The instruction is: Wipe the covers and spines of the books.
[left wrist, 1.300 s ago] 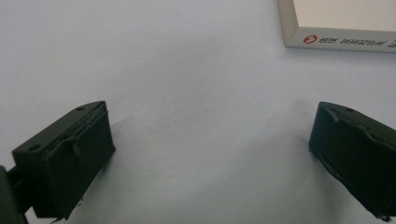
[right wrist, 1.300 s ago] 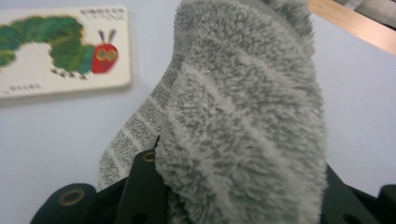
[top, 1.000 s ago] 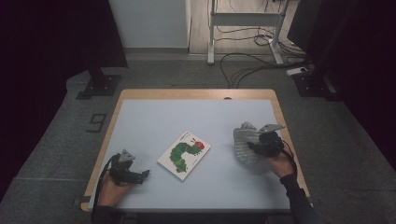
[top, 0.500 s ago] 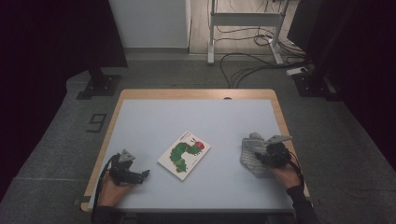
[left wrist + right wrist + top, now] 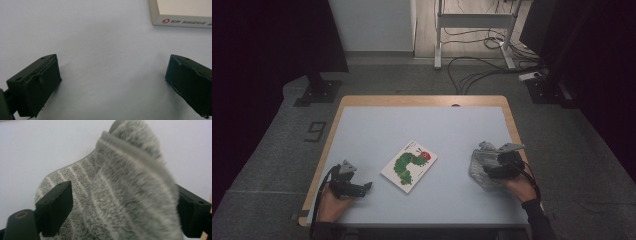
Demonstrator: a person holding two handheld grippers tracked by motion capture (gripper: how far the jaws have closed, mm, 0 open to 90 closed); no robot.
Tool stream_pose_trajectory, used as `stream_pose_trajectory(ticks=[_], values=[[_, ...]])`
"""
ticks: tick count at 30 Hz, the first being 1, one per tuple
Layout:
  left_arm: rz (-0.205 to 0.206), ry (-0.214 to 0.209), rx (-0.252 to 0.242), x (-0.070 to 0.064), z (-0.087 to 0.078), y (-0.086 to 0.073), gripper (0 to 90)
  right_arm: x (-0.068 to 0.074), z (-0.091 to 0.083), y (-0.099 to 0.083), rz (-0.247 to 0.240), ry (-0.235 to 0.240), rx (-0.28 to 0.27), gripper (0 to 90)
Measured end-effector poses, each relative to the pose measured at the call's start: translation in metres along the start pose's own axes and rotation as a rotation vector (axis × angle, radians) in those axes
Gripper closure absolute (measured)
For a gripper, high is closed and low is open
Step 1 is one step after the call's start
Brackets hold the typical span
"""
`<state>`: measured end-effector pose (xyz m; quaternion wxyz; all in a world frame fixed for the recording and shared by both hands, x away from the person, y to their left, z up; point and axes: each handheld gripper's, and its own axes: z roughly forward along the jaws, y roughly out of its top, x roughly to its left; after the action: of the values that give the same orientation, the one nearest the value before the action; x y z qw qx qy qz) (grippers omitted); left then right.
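Book: caterpillar picture book (image 5: 409, 165) lies flat mid-bench, open pale surface all around it.
Left gripper (image 5: 364, 186): just left of the book, fingers (image 5: 35, 87) spread apart, empty.
Right gripper (image 5: 486, 169): right of the book, fingers apart astride a grey striped sock (image 5: 120, 195).
Writing: red logo and print on the book's edge (image 5: 185, 22), unreadable.
Bench (image 5: 422, 125): pale top, wooden rim; grey floor (image 5: 272, 150) around.

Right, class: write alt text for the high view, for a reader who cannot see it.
A person's two hands hold grippers over a pale table: the right gripper sits on a grey striped sock, the left gripper rests open near the front edge. Between them lies a caterpillar picture book.
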<state>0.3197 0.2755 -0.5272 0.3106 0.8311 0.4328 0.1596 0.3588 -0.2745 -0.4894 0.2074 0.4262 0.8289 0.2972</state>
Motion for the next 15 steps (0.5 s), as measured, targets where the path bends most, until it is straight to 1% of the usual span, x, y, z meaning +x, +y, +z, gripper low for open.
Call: stream_pose_trajectory(ticks=[2, 5, 8, 13, 15], values=[[-0.001, -0.001, 0.0, 0.0, 0.0, 0.0, 0.0, -0.002, -0.004, 0.004, -0.002, -0.005, -0.006, 5.3], [0.0, -0.001, 0.002, 0.0, 0.0, 0.0, 0.0, -0.004, -0.01, 0.011, -0.005, -0.018, -0.019, 1.9], [0.0, 0.0, 0.002, 0.0, 0.0, 0.0, 0.0, -0.005, -0.014, 0.018, -0.009, -0.023, -0.032, 1.1], [-0.014, 0.01, 0.003, -0.002, 0.0, 0.001, 0.0, 0.003, -0.014, 0.031, -0.026, 0.011, -0.047, 1.2], [-0.012, 0.008, 0.008, -0.003, 0.0, 0.002, 0.0, 0.006, -0.012, 0.035, -0.034, 0.03, -0.051, 1.1]])
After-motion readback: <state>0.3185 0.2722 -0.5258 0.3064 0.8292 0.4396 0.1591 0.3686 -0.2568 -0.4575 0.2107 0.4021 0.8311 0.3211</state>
